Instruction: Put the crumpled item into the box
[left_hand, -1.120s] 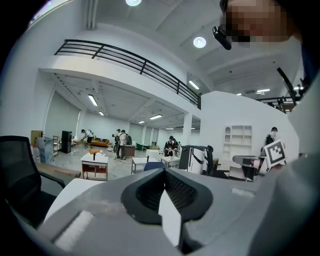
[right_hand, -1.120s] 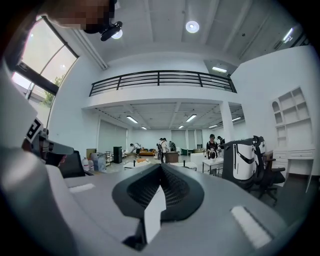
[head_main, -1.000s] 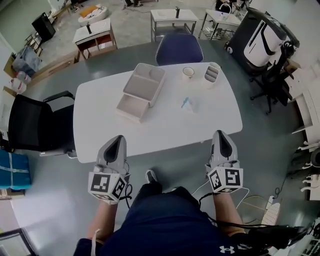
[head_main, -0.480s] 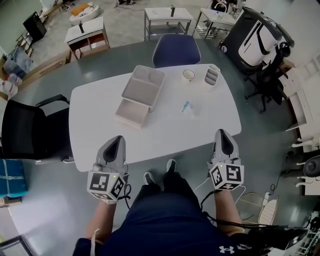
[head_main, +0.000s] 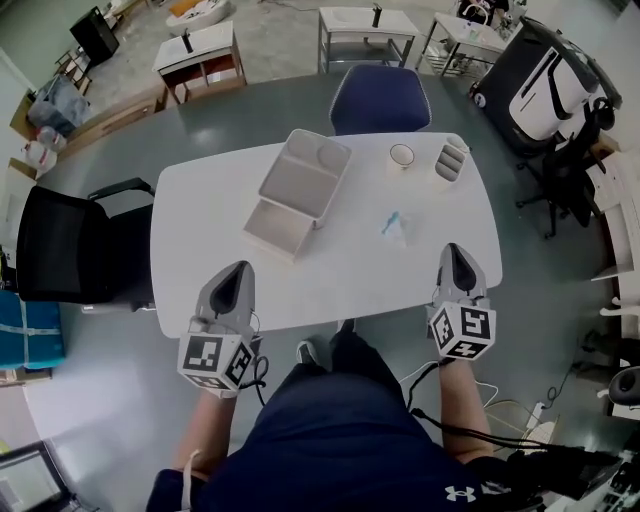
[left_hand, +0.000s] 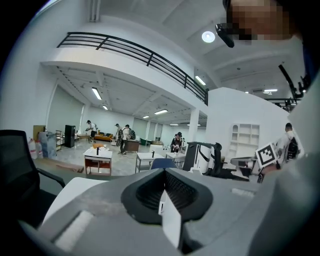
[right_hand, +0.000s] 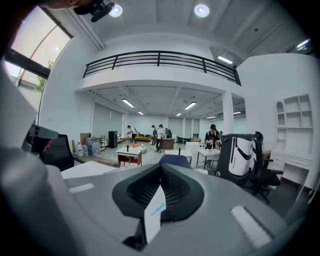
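Head view: the white counter (head_main: 220, 225) carries the box (head_main: 300, 185), which lies open in two joined halves toward the far-left part of the top, both halves empty as far as I can see. The crumpled item (head_main: 396, 227), pale with a blue streak, lies right of the middle, nearer the right edge than the box and well apart from it. A cup (head_main: 402, 155) stands by the far edge, beyond the crumpled item. The left tongs (head_main: 232, 283) hang over the near edge close to the near-left corner. The right tongs (head_main: 456, 268) hang at the near edge by the near-right corner, with the crumpled item ahead and a little to their left. Neither touches anything on the counter.

Left gripper view: the left tongs (left_hand: 165, 200) have their jaws pressed together with nothing between them. The view looks level across the room, and the crumpled item does not show.

Right gripper view: the right tongs (right_hand: 157, 200) are likewise closed tight and empty, aimed out over the counter toward a blue chair (right_hand: 175, 160).

I judge that the task is at its opening reach and no grasp is made yet. The next move calls for the right tongs to spread their jaws, tip downward and advance to the crumpled item, then close gently on it before carrying it left to the box.
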